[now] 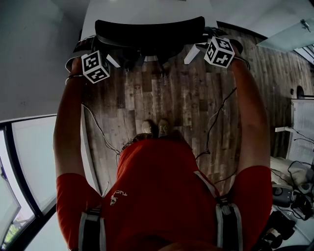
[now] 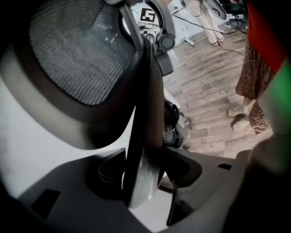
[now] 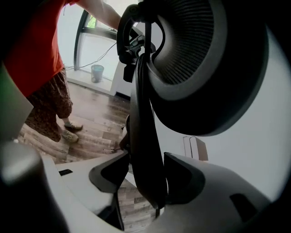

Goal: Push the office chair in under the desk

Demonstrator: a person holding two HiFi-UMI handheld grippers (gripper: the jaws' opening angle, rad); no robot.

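The black office chair's backrest (image 1: 149, 29) stands against the white desk (image 1: 147, 9) at the top of the head view. My left gripper (image 1: 115, 60) is at the backrest's left edge and my right gripper (image 1: 196, 50) at its right edge. In the left gripper view, the chair's back frame (image 2: 145, 113) runs between the jaws of the left gripper (image 2: 143, 168), with a gap on one side. The right gripper (image 3: 145, 175) likewise straddles the frame (image 3: 145, 118) without clamping it. Grey mesh (image 2: 82, 50) (image 3: 195, 41) fills the backrest. Both grippers are open.
Wooden floor (image 1: 171, 103) lies behind the chair, with my feet (image 1: 156, 128) and loose cables (image 1: 218, 112) on it. A window (image 1: 24, 162) is at the left, cluttered gear (image 1: 289, 191) at the right. A pale blue bin (image 3: 97, 73) stands by the window.
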